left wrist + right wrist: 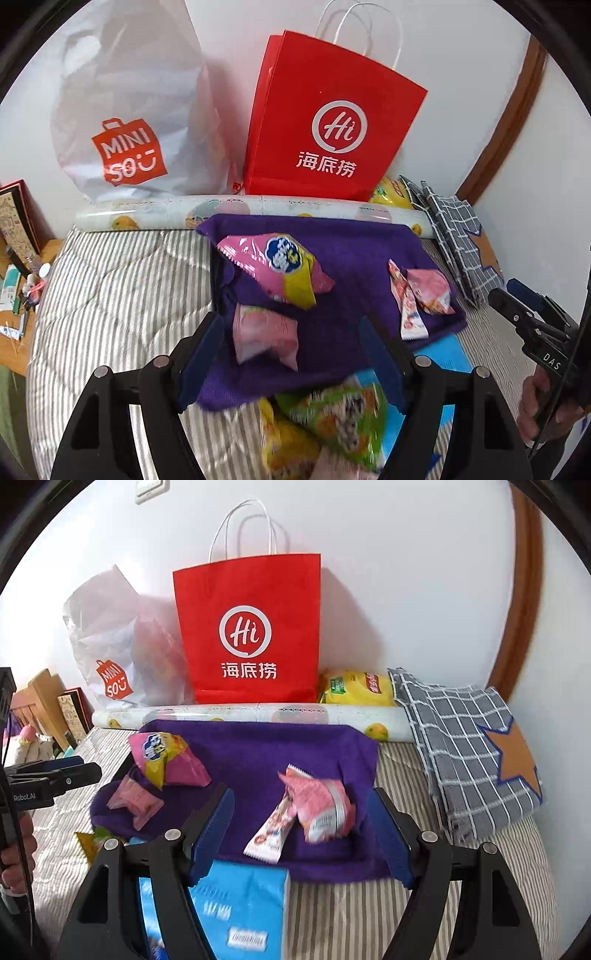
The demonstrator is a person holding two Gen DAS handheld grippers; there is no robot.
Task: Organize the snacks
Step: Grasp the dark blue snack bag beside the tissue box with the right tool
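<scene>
— What did you see on the bed just then?

— A purple fleece cloth (258, 753) lay spread on the grey-and-white striped quilt (110, 295), reaching back to the far edge of the bed, where a rolled sheet printed with oranges (258, 713) ran along the wall. Four snacks sat on the cloth. A large pink-and-yellow snack packet (284, 269) and a small pale pink wrapped snack (264, 332) were toward its left side. A slim white-and-red stick packet (271, 830) and a pink crimped snack pouch (325, 808) lay touching each other toward its right side.

— And the claws?

— Both stood apart with nothing between the pads. The left claw (291, 363) hung over the near left part of the cloth, above the pale pink snack. The right claw (303, 834) hung over the stick packet and pouch.

— Anything off the cloth?

— A green-and-yellow snack bag (343, 421) lay at the cloth's near edge, partly on a light blue flat pack (243, 908) that poked out from under the cloth.

— And along the wall?

— A red paper carrier bag with white handles (251, 635) stood upright, a white plastic shopping bag (125, 110) slumped to its left, a yellow crisp bag (354, 688) to its right. A grey checked cloth with an orange star (469, 746) lay toward the far right corner of the bed.
</scene>
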